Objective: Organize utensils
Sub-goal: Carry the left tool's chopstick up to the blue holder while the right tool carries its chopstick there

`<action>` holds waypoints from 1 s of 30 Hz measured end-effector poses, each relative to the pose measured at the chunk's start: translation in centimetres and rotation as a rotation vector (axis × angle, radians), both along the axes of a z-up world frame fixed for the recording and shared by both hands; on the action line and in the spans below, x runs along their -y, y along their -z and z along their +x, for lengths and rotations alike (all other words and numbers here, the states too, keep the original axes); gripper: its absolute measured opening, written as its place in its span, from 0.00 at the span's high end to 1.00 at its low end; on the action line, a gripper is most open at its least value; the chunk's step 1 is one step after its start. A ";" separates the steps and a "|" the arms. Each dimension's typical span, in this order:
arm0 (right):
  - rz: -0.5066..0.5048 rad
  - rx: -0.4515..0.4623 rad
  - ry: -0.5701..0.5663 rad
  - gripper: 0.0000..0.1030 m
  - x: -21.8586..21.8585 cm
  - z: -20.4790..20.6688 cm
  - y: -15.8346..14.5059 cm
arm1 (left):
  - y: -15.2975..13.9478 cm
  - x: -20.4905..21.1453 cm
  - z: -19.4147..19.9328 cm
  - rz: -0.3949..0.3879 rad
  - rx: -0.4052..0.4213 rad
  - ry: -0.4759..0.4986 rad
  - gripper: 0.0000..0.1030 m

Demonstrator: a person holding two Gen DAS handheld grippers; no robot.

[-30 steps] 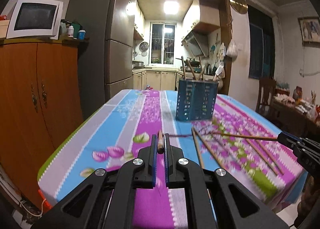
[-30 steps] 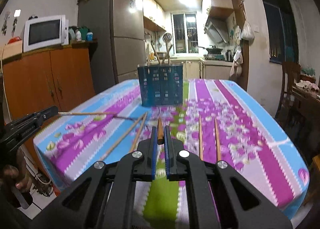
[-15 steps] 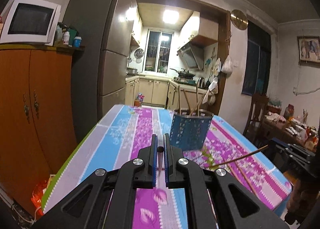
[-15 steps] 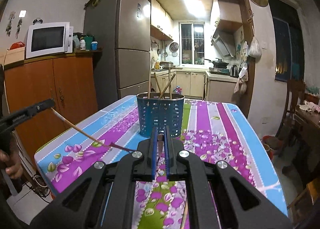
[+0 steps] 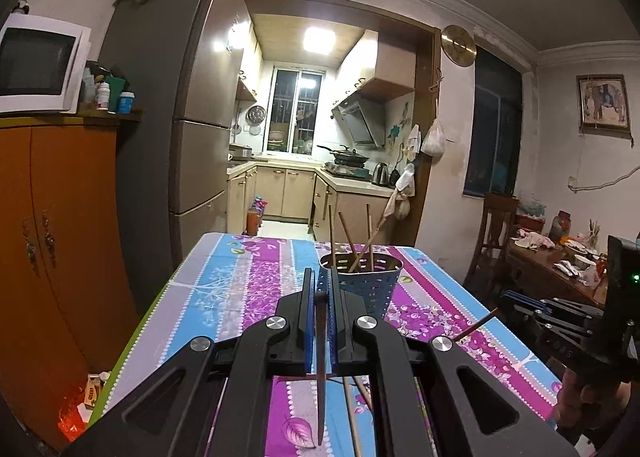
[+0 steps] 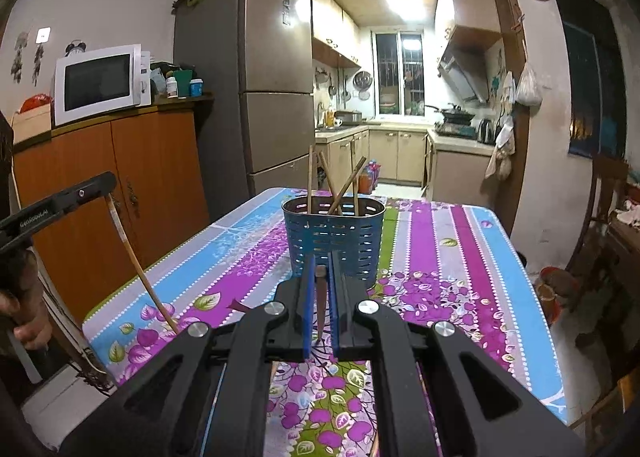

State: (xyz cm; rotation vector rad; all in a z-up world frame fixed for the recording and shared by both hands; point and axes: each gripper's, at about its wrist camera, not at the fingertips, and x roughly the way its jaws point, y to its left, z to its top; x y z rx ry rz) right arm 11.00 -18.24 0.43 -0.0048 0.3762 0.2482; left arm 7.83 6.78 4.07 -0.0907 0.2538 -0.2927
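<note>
A blue perforated utensil holder (image 5: pixel 366 289) (image 6: pixel 334 241) stands on the flowered tablecloth with several wooden chopsticks upright in it. My left gripper (image 5: pixel 319 291) is shut on a dark wooden chopstick (image 5: pixel 321 369) that hangs down, lifted above the table short of the holder. My right gripper (image 6: pixel 321 271) is shut on another chopstick (image 6: pixel 321 305), also pointing down, just before the holder. In the right wrist view the left gripper (image 6: pixel 108 183) shows at the left with its chopstick (image 6: pixel 138 263) slanting down. The right gripper's chopstick tip (image 5: pixel 478 325) shows in the left wrist view.
Loose chopsticks (image 5: pixel 352 417) lie on the table (image 6: pixel 472 257) beneath the grippers. An orange cabinet (image 6: pixel 132 193) with a microwave (image 6: pixel 98 83) and a grey fridge (image 6: pixel 260 97) stand left. A chair (image 5: pixel 494 241) and cluttered side table (image 5: pixel 552 257) stand right.
Both grippers have risen off the table with their chopsticks, and the chopsticks have swung from lying flat to hanging tip down. Both grippers sit higher, looking down at the holder.
</note>
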 end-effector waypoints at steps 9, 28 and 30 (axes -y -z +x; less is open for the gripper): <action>-0.023 -0.030 -0.017 0.95 -0.5 1.1 -1.5 | -1.3 0.2 1.4 -0.006 -0.005 0.020 0.93; -0.071 -0.073 -0.023 0.95 -0.8 2.2 -5.2 | -3.1 2.1 2.6 0.048 -0.007 0.072 0.93; -0.069 -0.080 -0.022 0.95 -0.6 2.3 -5.4 | -3.2 2.2 2.6 0.052 -0.009 0.070 0.93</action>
